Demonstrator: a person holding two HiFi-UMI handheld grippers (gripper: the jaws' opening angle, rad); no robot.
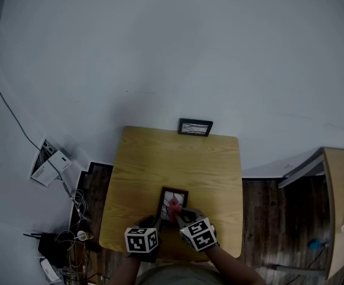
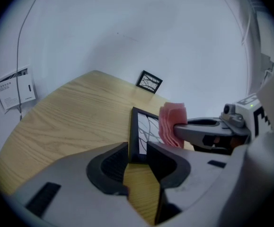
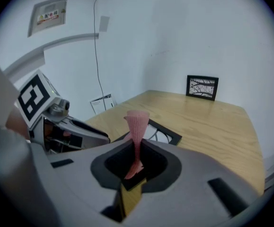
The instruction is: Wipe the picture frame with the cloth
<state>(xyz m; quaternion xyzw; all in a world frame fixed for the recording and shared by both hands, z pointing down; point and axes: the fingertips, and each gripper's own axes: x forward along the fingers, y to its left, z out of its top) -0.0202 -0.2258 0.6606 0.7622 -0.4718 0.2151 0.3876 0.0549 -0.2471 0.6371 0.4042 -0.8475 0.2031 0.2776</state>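
- Your left gripper (image 2: 137, 162) is clenched on the near edge of the dark rectangular picture frame (image 2: 144, 129), which holds a white line drawing. The frame sits over the near part of the light wooden table (image 1: 177, 159).
- Your right gripper (image 3: 137, 162) pinches a folded pink cloth (image 3: 137, 126) between its 2 jaws. The cloth stands up over the frame's right side; contact with the glass is unclear.
- 1 small black-framed picture (image 1: 195, 126) stands at the table's far edge against the white wall (image 1: 160, 52).
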